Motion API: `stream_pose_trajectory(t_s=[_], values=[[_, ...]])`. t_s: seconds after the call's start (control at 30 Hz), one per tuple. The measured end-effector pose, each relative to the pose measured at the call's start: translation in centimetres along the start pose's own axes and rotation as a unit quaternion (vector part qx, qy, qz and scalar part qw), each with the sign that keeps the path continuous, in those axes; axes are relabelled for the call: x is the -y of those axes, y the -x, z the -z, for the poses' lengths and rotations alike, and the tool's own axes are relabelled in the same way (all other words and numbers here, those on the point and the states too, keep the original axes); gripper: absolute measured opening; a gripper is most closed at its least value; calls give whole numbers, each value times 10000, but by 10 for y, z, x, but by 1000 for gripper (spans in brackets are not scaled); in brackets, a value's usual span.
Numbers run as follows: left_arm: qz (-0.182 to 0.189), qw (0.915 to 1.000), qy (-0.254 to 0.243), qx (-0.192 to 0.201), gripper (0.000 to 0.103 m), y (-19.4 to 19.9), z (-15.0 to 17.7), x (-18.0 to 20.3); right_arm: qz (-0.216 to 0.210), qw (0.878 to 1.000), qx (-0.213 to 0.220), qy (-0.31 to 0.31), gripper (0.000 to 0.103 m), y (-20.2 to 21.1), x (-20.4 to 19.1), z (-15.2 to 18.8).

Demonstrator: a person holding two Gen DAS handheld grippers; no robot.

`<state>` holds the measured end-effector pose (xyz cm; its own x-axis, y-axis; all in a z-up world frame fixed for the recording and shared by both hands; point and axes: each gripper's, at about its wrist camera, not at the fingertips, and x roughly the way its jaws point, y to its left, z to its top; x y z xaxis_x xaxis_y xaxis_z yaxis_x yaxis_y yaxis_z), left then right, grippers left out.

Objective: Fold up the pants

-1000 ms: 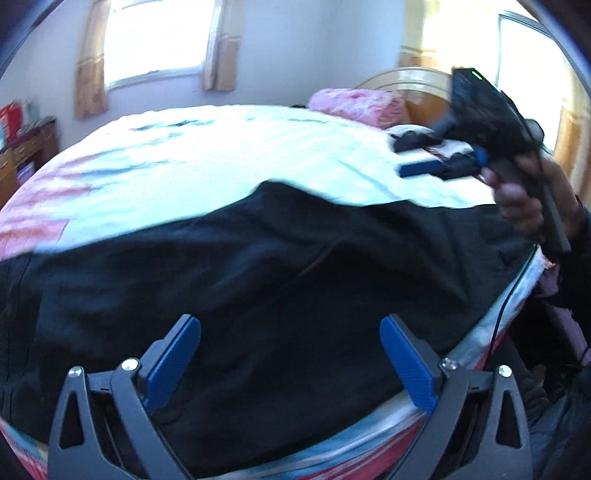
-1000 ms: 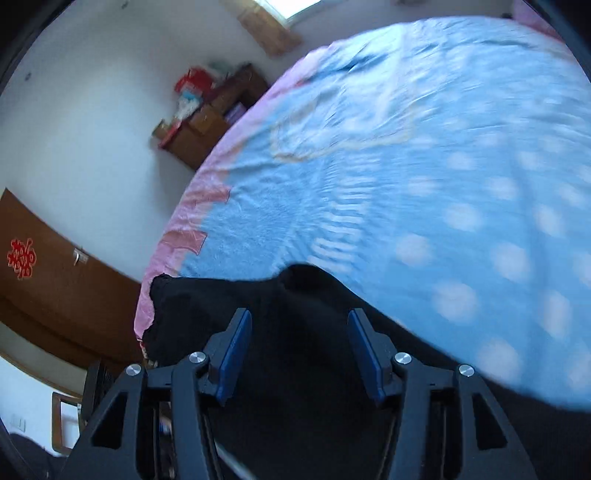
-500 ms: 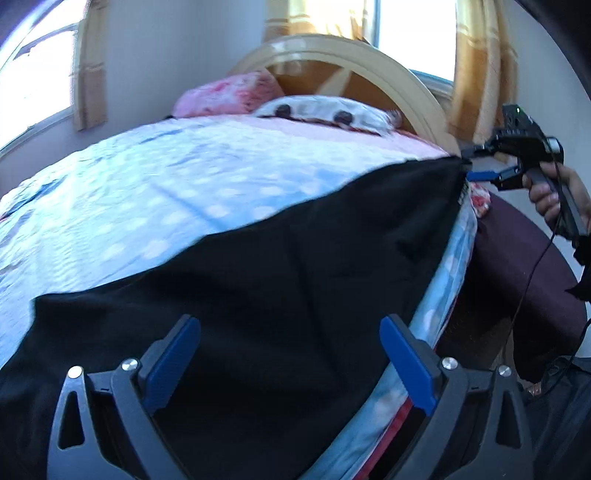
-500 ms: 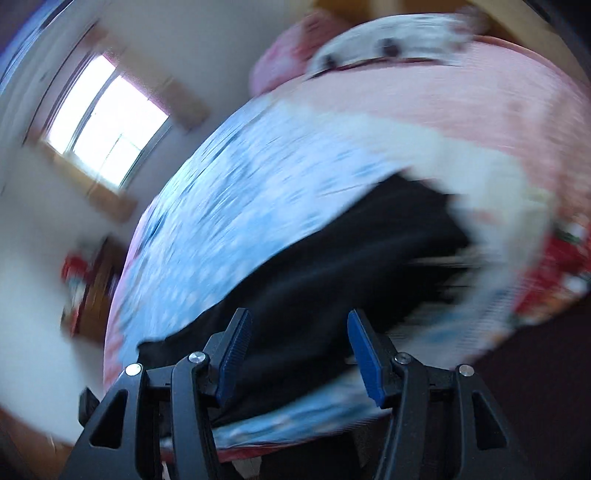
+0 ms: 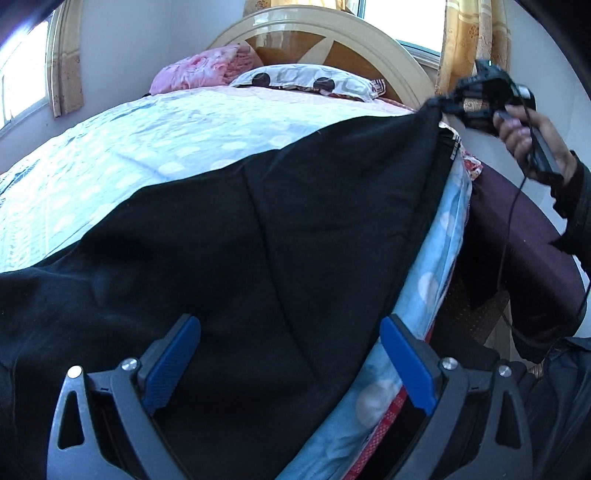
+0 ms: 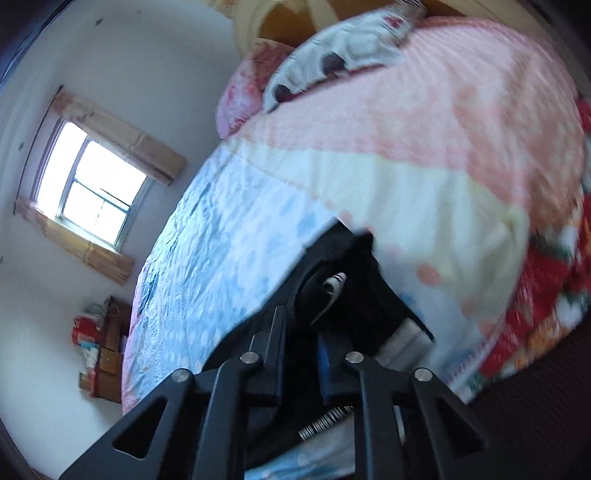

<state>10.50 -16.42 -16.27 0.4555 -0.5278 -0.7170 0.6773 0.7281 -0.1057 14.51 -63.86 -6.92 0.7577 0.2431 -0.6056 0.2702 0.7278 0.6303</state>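
At the bottom of the left wrist view, the left gripper [image 5: 290, 360] is seen with its jaws spread wide and nothing between them, above the black pants [image 5: 258, 236] spread over the blue dotted bedspread [image 5: 147, 147]. At the upper right, the right gripper [image 5: 445, 105] has just been closing, and a bunched corner of the pants is pinched between its jaws. Beyond, a spotted pillow [image 5: 303, 79] is seen before the headboard [image 5: 332, 33].

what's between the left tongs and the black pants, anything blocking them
Nothing visible. The left tongs hang open right over the black pants spread on the bed, with only bare cloth between the pads. The right tongs have just closed on the far corner.
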Motion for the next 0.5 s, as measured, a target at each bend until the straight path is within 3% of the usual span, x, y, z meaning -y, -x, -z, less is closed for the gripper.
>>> stream_pose_trajectory(t_s=[0.07,0.2,0.27,0.37,0.5], values=[[-13,10000,-16,5,100,0,0,1,-315,9987,193,348,8,8,-21,-8],[-25,10000,34,50,101,-1,2,1,-1066,9831,833,1232,8,38,-54,-5],[-8,10000,40,58,102,-1,2,0,-781,9862,756,1248,7,35,-39,-1],[-4,10000,7,48,102,0,3,0,-151,9992,168,342,8,12,20,6],[15,10000,-25,11,102,0,1,-1,-98,10000,-1,3,8,11,51,21]])
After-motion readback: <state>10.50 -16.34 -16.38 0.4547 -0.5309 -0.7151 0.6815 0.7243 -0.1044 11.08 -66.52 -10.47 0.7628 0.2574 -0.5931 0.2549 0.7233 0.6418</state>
